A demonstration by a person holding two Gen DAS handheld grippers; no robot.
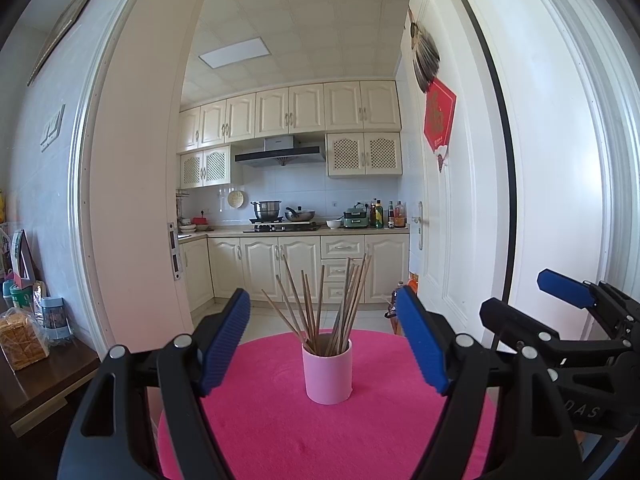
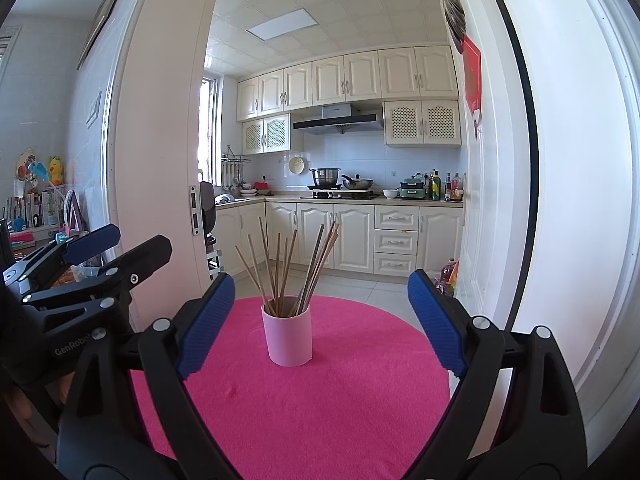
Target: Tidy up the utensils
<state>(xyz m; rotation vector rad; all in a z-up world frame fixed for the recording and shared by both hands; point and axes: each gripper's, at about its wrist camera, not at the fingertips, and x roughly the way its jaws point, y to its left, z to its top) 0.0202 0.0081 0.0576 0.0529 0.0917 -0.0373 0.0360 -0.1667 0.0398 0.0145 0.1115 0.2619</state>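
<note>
Left wrist view shows wooden chopsticks [image 1: 320, 308] standing fanned in a pink cup [image 1: 327, 372] mid-tabletop [image 1: 280, 432], already gathered; left hand-held gripper [image 1: 326, 340] and right hand-held gripper [image 2: 320, 324] both hover spread apart, holding nothing, framing the cup.

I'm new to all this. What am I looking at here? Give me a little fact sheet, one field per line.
Setting: round table with pink cloth, kitchen beyond the doorway
Holder: pink cup, upright, near the table's middle
Contents: wooden chopsticks, standing loosely, fanned out
Left gripper: open, empty, facing the cup
Right gripper: open, empty, facing the cup
Contact: neither gripper touches the cup or chopsticks
Loose utensils on the cloth: none visible
</note>
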